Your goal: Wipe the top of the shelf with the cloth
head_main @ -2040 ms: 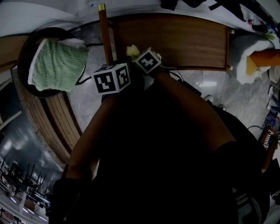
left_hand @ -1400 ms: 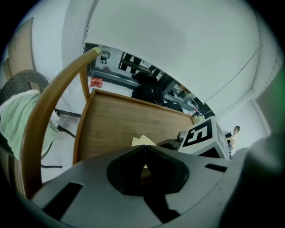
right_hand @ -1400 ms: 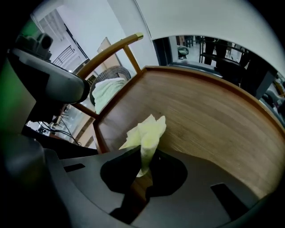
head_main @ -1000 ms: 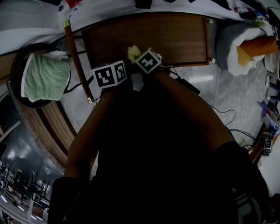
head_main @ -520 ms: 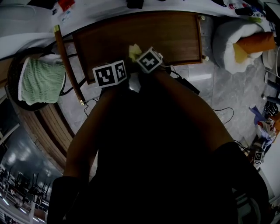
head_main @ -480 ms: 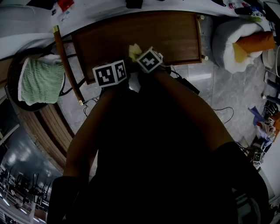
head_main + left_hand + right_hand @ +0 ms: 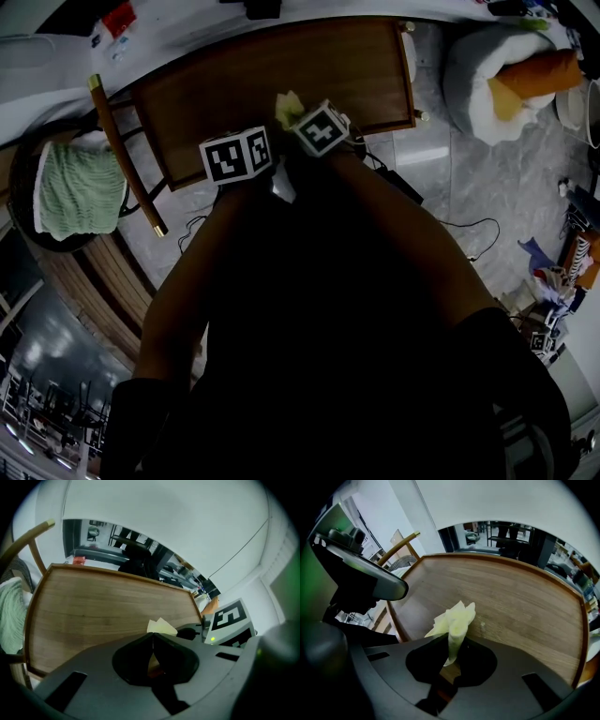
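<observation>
The shelf top [image 7: 281, 66] is a brown wooden board with a raised rim, seen from above. My right gripper [image 7: 319, 127] is shut on a pale yellow cloth [image 7: 288, 105] over the board's front edge. In the right gripper view the cloth [image 7: 454, 620] stands bunched out of the jaws [image 7: 452, 644] above the wood [image 7: 520, 602]. My left gripper [image 7: 236, 156] is close beside it on the left. Its jaws [image 7: 152, 637] are shut with nothing in them, just above the board [image 7: 103, 606]. The cloth [image 7: 161, 626] peeks past them.
A wooden chair [image 7: 122, 155] with a green knitted cushion [image 7: 75, 187] stands left of the shelf. A white beanbag with an orange cushion [image 7: 511, 75] lies at the right. Cables [image 7: 450, 225] run over the marble floor, with clutter [image 7: 553, 281] farther right.
The shelf and chair have slid left in the head view. Both grippers, still side by side with the cloth, now sit farther right along the shelf's front edge.
</observation>
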The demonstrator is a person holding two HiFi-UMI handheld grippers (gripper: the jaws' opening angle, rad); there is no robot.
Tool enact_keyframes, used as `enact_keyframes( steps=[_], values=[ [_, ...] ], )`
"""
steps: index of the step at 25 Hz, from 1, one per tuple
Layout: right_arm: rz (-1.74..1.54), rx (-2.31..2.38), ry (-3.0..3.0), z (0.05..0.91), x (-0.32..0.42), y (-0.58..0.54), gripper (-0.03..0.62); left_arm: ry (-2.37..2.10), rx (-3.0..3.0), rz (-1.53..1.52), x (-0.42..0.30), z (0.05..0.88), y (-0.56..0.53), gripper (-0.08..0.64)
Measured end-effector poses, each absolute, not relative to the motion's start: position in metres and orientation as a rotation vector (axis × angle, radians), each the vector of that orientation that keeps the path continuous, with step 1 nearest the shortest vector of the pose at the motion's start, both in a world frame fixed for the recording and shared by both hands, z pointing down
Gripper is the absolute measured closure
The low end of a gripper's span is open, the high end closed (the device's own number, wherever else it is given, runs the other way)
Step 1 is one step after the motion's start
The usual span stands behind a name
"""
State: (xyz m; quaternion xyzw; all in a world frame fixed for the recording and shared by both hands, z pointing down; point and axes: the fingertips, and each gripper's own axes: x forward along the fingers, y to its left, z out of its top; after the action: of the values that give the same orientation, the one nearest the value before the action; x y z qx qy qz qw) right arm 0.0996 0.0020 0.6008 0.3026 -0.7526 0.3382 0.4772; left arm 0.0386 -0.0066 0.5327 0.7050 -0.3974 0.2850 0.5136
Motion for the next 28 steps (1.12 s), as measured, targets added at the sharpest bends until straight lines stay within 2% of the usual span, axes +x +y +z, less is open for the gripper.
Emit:
enact_keyframes(
  steps=[14, 28],
  values=[
    [0.839, 0.874, -1.781, 0.595, 0.201, -0.013, 0.546, -0.821, 1.78, 0.693, 0.141, 0.533, -0.021, 0.549],
    [0.897, 1.07, -1.642, 0.587, 0.302, -0.019, 0.546, -0.753, 1.803, 0.692, 0.178, 0.527, -0.019, 0.549]
  ],
)
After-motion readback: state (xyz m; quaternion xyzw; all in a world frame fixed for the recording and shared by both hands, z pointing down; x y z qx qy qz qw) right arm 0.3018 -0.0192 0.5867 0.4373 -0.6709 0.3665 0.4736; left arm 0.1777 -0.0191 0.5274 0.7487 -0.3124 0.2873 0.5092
